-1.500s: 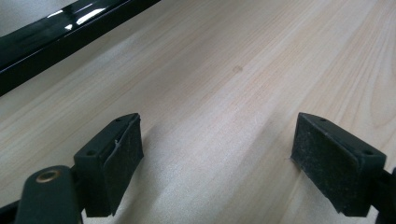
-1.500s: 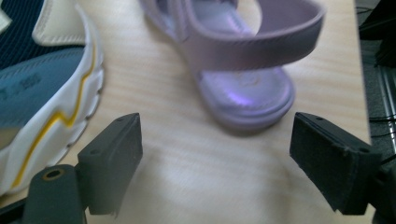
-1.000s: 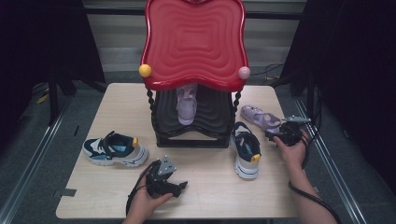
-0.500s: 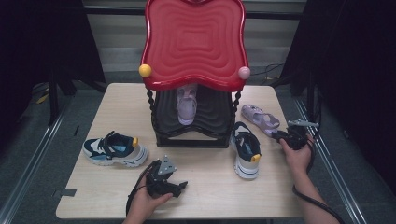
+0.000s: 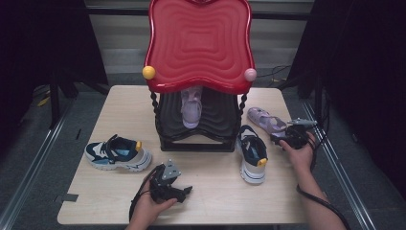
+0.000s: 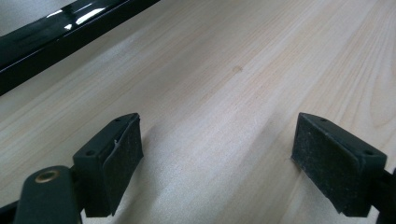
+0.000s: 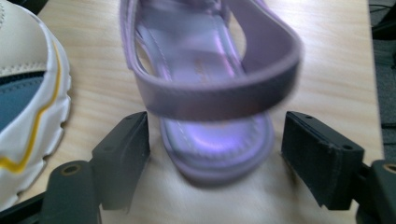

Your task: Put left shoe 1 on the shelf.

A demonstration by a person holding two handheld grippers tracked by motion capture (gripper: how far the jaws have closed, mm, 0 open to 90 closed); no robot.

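The heel of the purple sandal (image 7: 212, 116) is blurred between my right gripper (image 7: 215, 154) pads, which have just been opening and stand clear of it; its toe is cut off. It lies at the table (image 5: 210, 201) right edge, beside a white sneaker (image 5: 251, 153). No writing is readable. My left gripper (image 6: 217, 158) rests wide apart over bare wood.

Glossy lilac sandal (image 7: 210, 93), matt pale-wood table (image 5: 215, 201), shiny red plastic shelf (image 5: 198, 43).
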